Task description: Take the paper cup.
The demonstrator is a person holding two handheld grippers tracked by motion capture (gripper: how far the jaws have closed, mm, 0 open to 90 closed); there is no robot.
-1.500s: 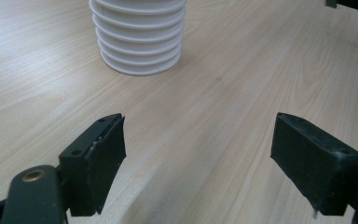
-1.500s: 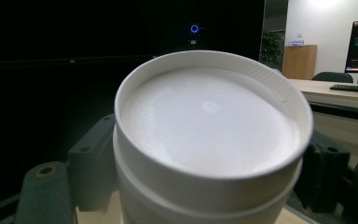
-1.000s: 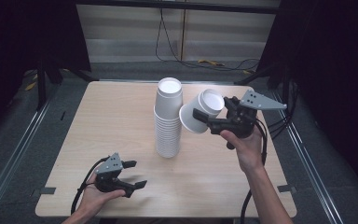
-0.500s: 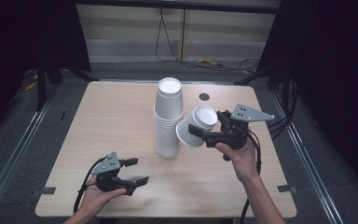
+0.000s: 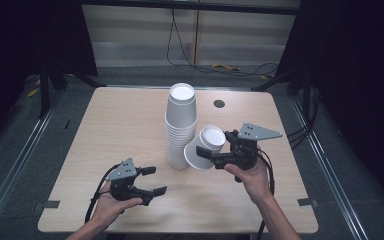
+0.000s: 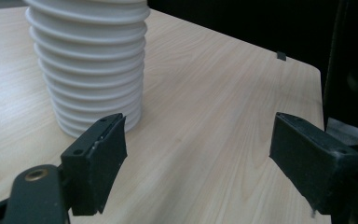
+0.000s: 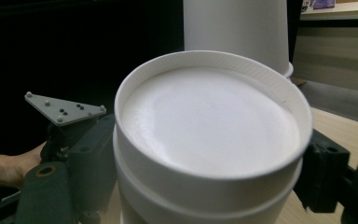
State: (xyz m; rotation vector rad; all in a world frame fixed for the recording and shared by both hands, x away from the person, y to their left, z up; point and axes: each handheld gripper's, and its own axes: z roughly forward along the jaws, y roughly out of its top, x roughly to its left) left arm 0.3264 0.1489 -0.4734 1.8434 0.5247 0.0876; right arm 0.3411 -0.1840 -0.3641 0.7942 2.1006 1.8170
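Your right gripper is clenched on a white paper cup, its two black jaws pressing the cup's sides just below the rim. In the high view the cup is tilted, its closed flat end turned up and toward the far edge of the light wooden table, and its lower edge sits just beside the foot of the tall stack of white paper cups; whether the two touch, you cannot tell from here. The stack stands upright near the middle of the table, a little toward the far edge, with a single cup forming its top. In the right gripper view the held cup's flat white end faces the camera between the jaws, and the stack rises behind it.

Your left gripper rests low over the table near the near edge, toward the left corner, with its jaws spread wide and nothing between them. In the left gripper view the ribbed rims at the stack's base sit ahead of the left jaw (apart from it), and bare wood shows in the gap.

A small dark round hole marks the tabletop near the far edge, to the right of the stack.
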